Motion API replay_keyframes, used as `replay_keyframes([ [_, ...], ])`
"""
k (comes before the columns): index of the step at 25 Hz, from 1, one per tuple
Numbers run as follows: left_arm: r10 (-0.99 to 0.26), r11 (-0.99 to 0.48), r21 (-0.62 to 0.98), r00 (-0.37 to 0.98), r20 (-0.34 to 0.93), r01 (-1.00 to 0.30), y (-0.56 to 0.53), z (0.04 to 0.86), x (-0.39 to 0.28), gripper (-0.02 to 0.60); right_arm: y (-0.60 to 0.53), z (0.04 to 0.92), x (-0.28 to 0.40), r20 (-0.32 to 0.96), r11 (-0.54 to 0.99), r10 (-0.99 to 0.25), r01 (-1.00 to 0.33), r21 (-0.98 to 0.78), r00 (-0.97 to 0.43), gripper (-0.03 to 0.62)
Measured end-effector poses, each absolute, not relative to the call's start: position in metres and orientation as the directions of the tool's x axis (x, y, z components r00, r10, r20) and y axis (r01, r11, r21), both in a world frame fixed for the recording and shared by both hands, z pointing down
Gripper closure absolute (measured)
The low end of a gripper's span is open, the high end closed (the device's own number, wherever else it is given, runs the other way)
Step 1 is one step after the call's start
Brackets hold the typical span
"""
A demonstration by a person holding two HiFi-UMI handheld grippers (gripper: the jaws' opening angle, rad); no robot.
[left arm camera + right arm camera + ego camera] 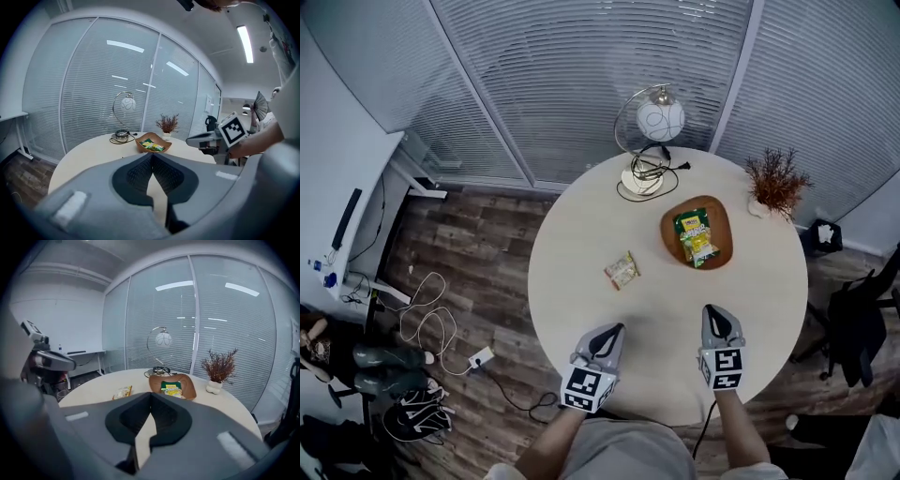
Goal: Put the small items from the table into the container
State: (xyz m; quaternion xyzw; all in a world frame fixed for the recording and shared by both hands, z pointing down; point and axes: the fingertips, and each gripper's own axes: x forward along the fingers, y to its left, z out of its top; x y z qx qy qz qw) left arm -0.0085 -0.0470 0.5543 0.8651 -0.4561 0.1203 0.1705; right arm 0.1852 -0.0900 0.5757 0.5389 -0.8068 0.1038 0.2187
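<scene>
On the round white surface (581,216) stands a wooden bowl (668,225). Inside the bowl lies one green-yellow snack packet (696,237), flat, w/ its long side along the bowl's length. Left of the bowl, apart from it and not touching, a small pale snack packet (622,270) lies on the bare surface. Beyond the bowl, toward the blinds (581,75), is a globe lamp (660,119) w/ a metal ring arm. Its black cable (649,167) is coiled on the lamp base, near the bowl's far-left side. To the far right of the bowl a dried plant (776,178) stands in a white pot (757,208), at the surface edge.

Both claws are nearer to the person than the bowl. The right claw (717,311) is straight on the near side of the bowl, pointing approx. at it and well apart from it. Its jaws are closed together, w/ nothing btw. them. The left claw (617,330) is near-left of the bowl and apart from the small pale snack packet. Its jaw tips meet, so it is also closed and empty.
</scene>
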Motion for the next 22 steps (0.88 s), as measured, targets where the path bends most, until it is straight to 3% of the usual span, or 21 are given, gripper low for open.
replay_keyframes([
  [11,-0.702,-0.59,0.16,0.601,0.381,-0.791,-0.023,0.554,0.025,0.584,0.03,0.578,0.154,0.439,0.303,-0.836,-0.944,-0.13,-0.329,0.591],
  [22,-0.693,-0.611,0.17,0.626,0.358,-0.773,-0.006,0.544,0.034,0.581,0.04,0.566,0.141,0.405,0.334,-0.839,-0.932,-0.142,-0.363,0.591],
])
